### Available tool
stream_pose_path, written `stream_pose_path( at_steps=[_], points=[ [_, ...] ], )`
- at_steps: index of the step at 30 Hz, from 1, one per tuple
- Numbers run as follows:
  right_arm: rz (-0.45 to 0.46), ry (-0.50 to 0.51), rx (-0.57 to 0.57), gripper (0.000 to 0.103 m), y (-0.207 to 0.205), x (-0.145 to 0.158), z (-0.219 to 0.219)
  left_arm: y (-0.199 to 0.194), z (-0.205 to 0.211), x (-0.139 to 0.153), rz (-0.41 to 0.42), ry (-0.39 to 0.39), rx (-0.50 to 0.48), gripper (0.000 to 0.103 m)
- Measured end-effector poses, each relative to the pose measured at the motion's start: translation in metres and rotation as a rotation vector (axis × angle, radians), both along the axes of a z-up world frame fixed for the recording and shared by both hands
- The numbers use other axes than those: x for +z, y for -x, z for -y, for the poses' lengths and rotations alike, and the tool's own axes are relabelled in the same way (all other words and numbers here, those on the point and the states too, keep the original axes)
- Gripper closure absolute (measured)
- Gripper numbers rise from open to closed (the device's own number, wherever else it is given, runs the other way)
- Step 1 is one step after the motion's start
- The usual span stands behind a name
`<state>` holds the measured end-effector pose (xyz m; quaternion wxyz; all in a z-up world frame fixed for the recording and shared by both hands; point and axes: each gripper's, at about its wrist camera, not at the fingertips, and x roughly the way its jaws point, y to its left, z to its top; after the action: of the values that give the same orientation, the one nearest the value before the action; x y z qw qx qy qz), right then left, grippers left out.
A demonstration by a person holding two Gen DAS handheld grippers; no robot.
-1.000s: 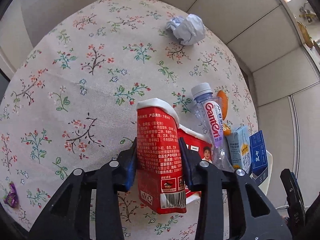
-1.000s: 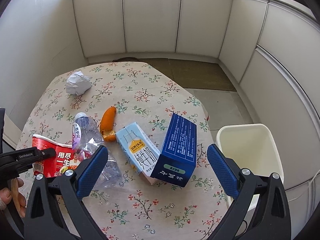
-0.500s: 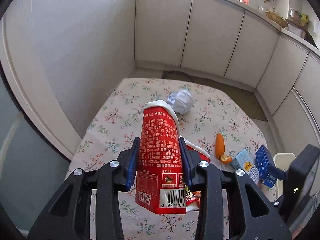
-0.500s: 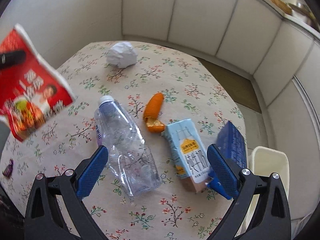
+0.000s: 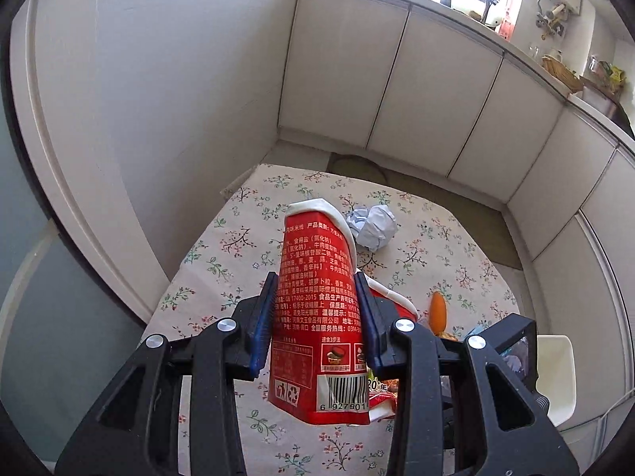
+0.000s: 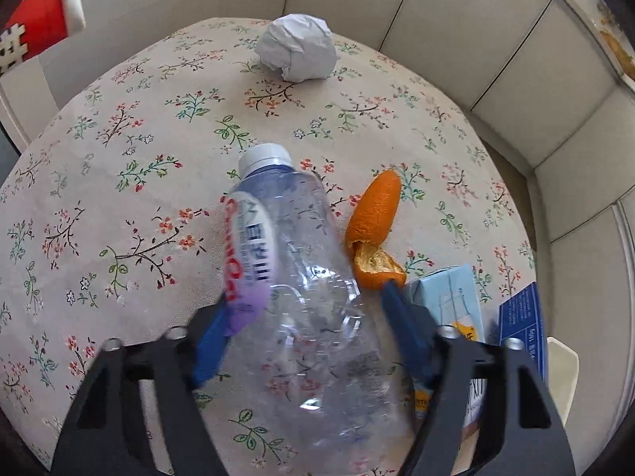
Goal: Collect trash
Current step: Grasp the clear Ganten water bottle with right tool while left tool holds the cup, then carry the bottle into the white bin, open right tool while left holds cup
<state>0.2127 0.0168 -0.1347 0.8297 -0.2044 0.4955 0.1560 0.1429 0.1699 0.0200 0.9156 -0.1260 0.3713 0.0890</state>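
Note:
My left gripper (image 5: 315, 313) is shut on a crushed red paper noodle cup (image 5: 313, 277) and holds it well above the floral table (image 5: 238, 246). The same cup (image 6: 35, 27) shows at the top left of the right wrist view. A clear plastic bottle (image 6: 293, 238) with a white cap lies on the cloth, cap pointing away. My right gripper (image 6: 305, 309) is down over its body. Its jaws are closing, with the blue pads against both sides of the bottle.
A crumpled white paper ball (image 6: 295, 47) lies at the far side of the table. Orange peel (image 6: 375, 230) sits just right of the bottle, then a light-blue carton (image 6: 448, 297) and a dark blue box (image 6: 520, 325). A white bin (image 5: 555, 380) stands beside the table's right edge.
The left gripper has lifted the red cup off the table and tilted up. The right gripper has dropped left onto the bottle, and its wide jaws have closed in on it.

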Motion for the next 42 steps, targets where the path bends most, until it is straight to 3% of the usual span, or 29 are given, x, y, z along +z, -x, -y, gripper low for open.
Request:
stream_pose_path(
  at_steps=[1, 2, 8, 15, 21, 30, 42],
  points=[
    [-0.011, -0.002, -0.011, 0.072, -0.002, -0.002, -0.001, -0.001, -0.002, 0.0, -0.001, -0.001, 0.003, 0.067],
    [-0.041, -0.036, -0.019, 0.074, -0.006, -0.002, 0.001, -0.002, -0.005, -0.001, -0.003, 0.0, 0.006, 0.067],
    [-0.095, -0.266, -0.044, 0.074, -0.009, 0.023, 0.005, 0.0, -0.016, 0.0, -0.002, 0.018, 0.039, 0.067],
    [-0.013, -0.441, -0.061, 0.074, 0.008, 0.069, 0.016, 0.008, -0.009, 0.004, 0.028, 0.02, 0.048, 0.067],
    [0.072, -0.473, -0.1, 0.074, 0.023, 0.095, 0.045, 0.01, 0.0, 0.011, 0.061, 0.042, 0.031, 0.067],
    [0.155, -0.481, -0.245, 0.074, 0.031, 0.115, 0.113, 0.001, 0.03, 0.016, 0.097, 0.091, -0.042, 0.067],
    [0.242, -0.479, -0.473, 0.074, 0.056, 0.133, 0.225, -0.02, 0.109, 0.019, 0.115, 0.148, -0.196, 0.067]
  ],
)
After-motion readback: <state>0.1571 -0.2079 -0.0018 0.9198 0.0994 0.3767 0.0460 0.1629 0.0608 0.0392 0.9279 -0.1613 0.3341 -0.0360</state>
